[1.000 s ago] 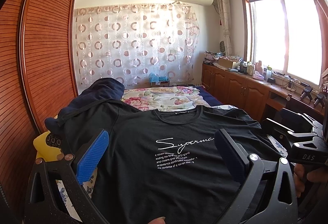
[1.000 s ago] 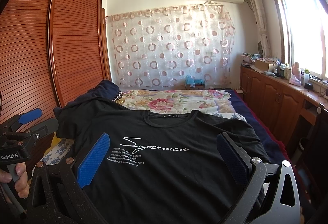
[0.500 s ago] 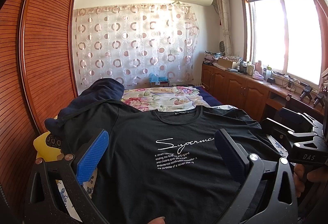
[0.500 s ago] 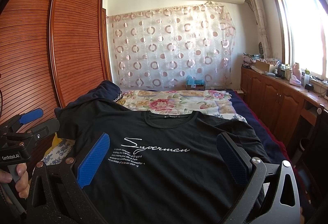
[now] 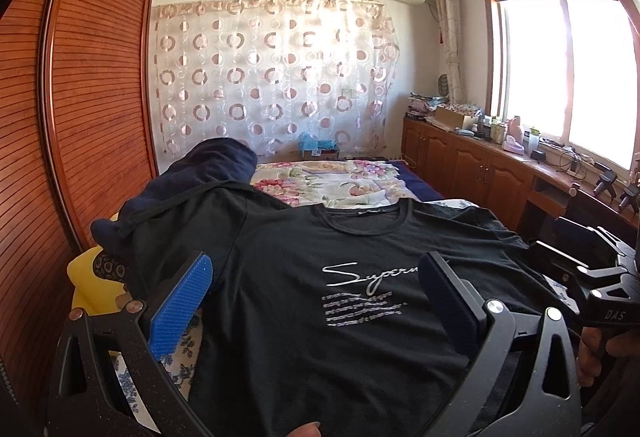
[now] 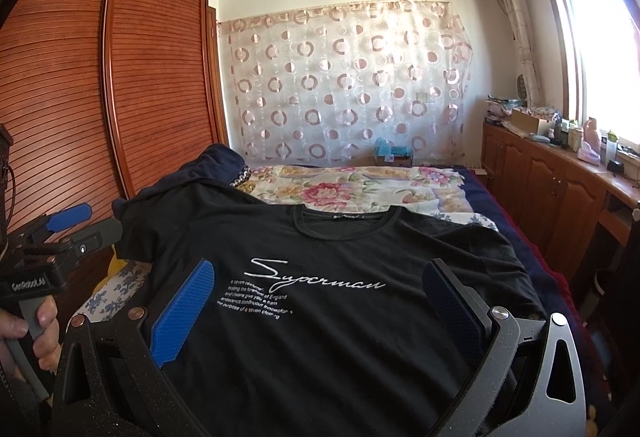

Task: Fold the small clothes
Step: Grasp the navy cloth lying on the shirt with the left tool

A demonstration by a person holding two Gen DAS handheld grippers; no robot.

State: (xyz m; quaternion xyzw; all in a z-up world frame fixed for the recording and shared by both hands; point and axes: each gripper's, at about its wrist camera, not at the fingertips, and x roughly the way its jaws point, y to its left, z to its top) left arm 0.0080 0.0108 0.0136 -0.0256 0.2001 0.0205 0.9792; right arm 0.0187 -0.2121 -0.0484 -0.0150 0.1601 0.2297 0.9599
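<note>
- While both tools hover low over the near end of the bed [image 6: 472, 197], the left hand-held gripper [image 5: 316, 301] points forward along the mattress with its jaws spread wide, released, nothing between them.
- Its two fingers carry blue ribbed pads [image 5: 180, 313], one at each side of the left wrist view, both above the fabric and apart from it as far as can be seen.
- The right hand-held gripper [image 6: 320, 305] takes the same level, forward-pointing pose, jaws also spread wide and empty, two blue pads [image 6: 182, 311] framing the printed chest.
- One hand [image 6: 28, 333] wraps the grey handle of the left tool at the near left of the right wrist view; fingers of the other hand [image 5: 592, 353] show at the near right of the left wrist view.
- One black T-shirt [image 6: 340, 317] lies spread flat, front up, collar toward the far side, white "Superman" lettering [image 6: 316, 277] across the chest.
- One dark navy garment [image 5: 200, 177] is heaped at the far left, touching the shirt's left sleeve.
- One floral quilt [image 6: 360, 189] covers the far half of the bed.
- One wooden counter [image 6: 560, 165] runs along the right wall under the window, crowded with small items too blurred to count.
</note>
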